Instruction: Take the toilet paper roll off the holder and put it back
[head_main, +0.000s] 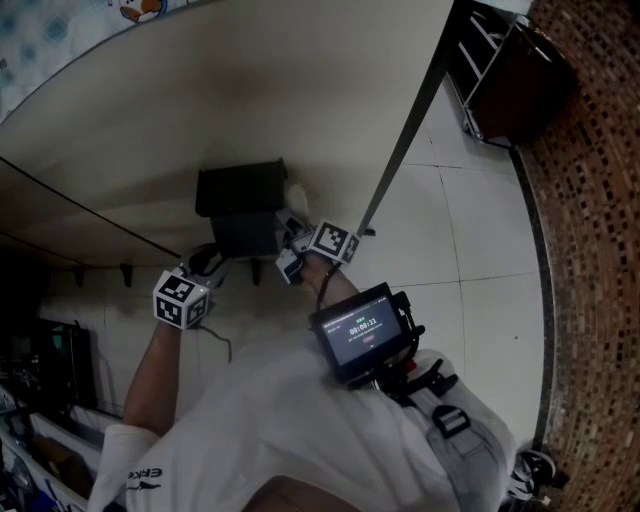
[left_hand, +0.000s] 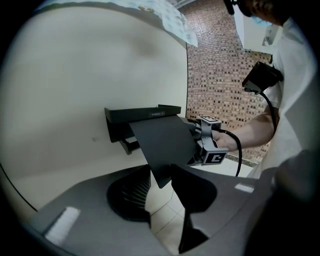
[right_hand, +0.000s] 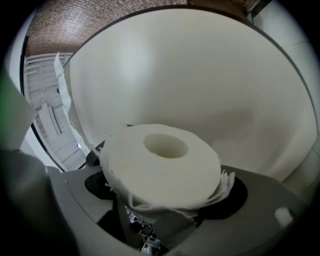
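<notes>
White roll (right_hand: 165, 165) x1, in R gripper (right_hand: 165, 210) jaws (pinched) | black holder (left_hand: 142, 114) x1 | L gripper (left_hand: 162, 200) jaws spread

The holder (left_hand: 142, 114) has its raised black flap (left_hand: 162, 142) between the parted jaws of the left hand-held gripper (left_hand: 162, 184).

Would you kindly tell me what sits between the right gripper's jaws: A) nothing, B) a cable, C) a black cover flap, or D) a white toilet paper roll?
D: in the right gripper view, the right gripper is closed on the toilet paper roll, with the roll's hollow core showing.
</notes>
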